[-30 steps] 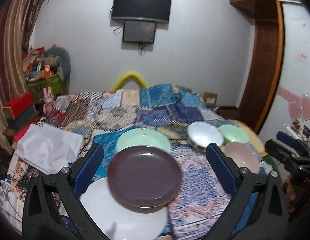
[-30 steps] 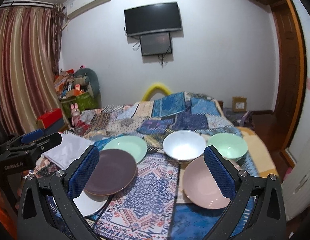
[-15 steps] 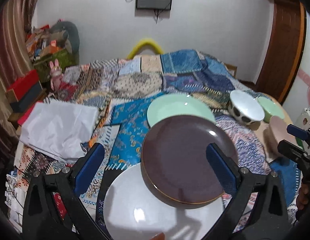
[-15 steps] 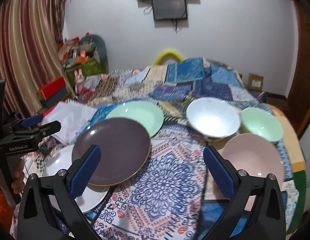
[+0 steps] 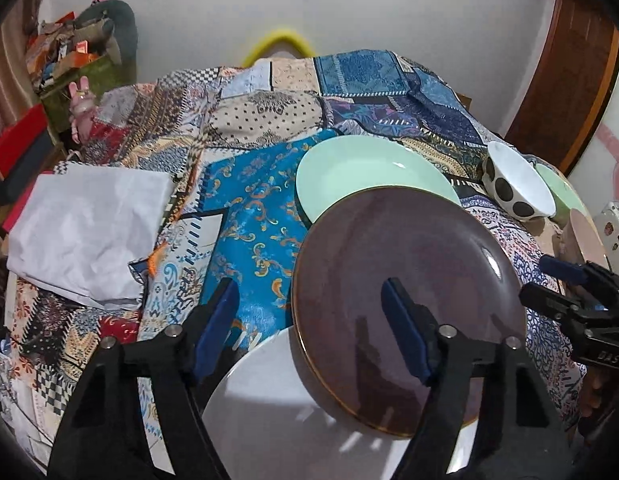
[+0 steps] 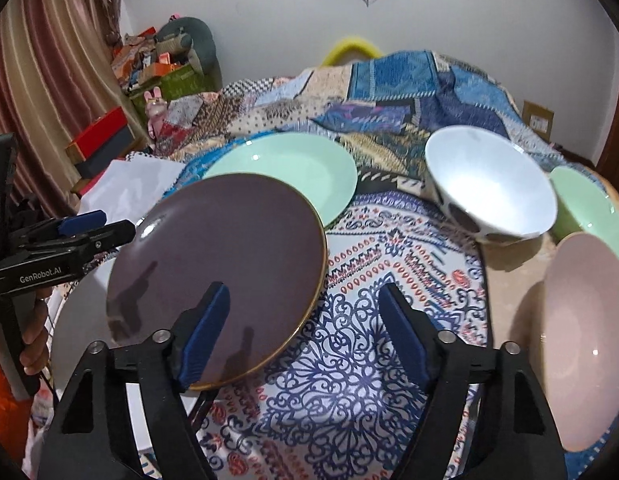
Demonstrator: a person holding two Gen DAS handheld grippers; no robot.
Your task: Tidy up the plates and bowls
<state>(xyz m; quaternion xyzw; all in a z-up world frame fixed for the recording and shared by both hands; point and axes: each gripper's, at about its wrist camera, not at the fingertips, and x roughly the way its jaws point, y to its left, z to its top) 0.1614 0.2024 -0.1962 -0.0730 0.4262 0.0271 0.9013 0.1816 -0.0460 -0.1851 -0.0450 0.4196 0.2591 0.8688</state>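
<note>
So the dark purple plate [image 5: 405, 304] is sitting tilted, propped on the white plate [image 5: 277, 412] at its 7 o'clock and overlapping the mint green plate [image 5: 365, 172] at its 12 o'clock, all on the quilt-covered bed [image 5: 253, 216]. That's probably why both tongs are coming at it from opposite sides. The left tongs [image 5: 309, 324] are straddling its left rim and the right tongs [image 6: 305, 328] its right rim, and both are closing but not pinching anything yet. The bowls are waiting off at 2 o'clock: white spotted bowl [image 6: 493, 188], green bowl [image 6: 589, 204], pink bowl [image 6: 585, 320]. Compared with a second back, both tongs are lower and nearer the plate, tipped further down, and noticeably narrower than the wide-open spread they had.
</note>
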